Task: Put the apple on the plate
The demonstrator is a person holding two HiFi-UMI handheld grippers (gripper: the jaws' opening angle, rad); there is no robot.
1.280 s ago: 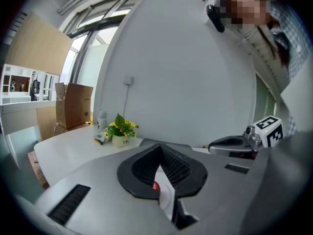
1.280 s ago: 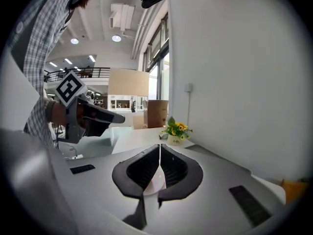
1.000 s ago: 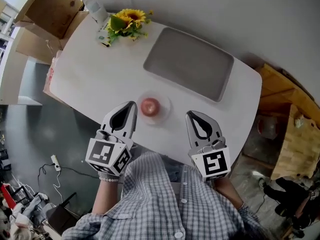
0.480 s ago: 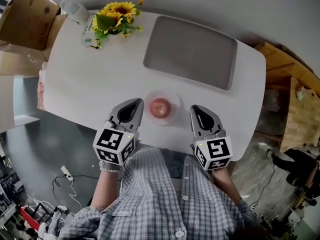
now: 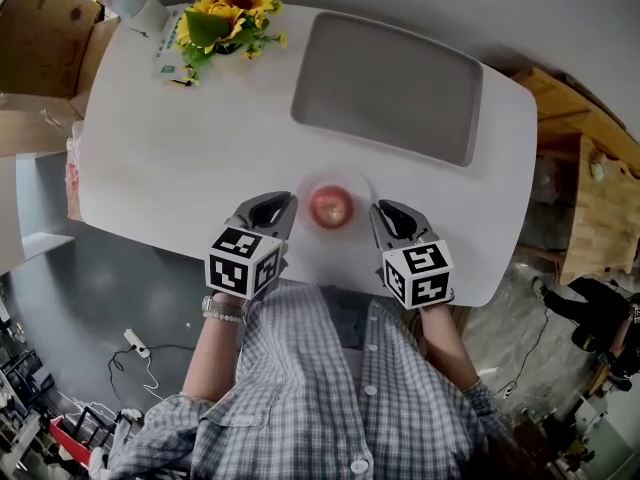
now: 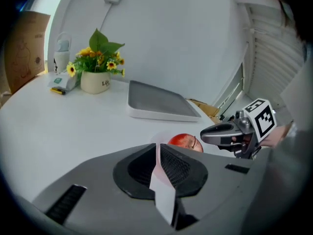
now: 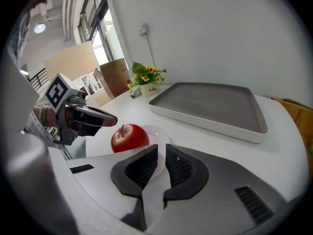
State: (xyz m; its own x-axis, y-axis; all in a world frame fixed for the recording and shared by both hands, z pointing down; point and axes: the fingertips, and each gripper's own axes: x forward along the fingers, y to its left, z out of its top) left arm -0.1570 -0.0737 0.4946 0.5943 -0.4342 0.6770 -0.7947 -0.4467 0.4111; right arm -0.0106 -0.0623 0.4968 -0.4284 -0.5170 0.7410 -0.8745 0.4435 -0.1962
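A red apple [image 5: 330, 206] rests on a small clear plate [image 5: 308, 183] near the front edge of the white table [image 5: 180, 148]. My left gripper [image 5: 275, 204] sits just left of the plate and my right gripper [image 5: 386, 213] just right of it, both shut with nothing held. In the left gripper view the apple [image 6: 186, 142] shows beyond my shut jaws [image 6: 157, 150], with the right gripper [image 6: 221, 131] past it. The right gripper view has the apple [image 7: 129, 137] on the plate [image 7: 159, 133], ahead-left of the shut jaws [image 7: 162, 152].
A grey tray [image 5: 390, 83] lies at the back of the table. A pot of sunflowers [image 5: 225, 18] stands at the back left corner, with a cardboard box [image 5: 40, 38] beyond it. Wooden furniture [image 5: 590, 188] stands to the right of the table.
Both grippers have drawn in closer to the plate, flanking the apple. The apple has stayed on the plate. The head view has shifted, so the table sits higher in the picture.
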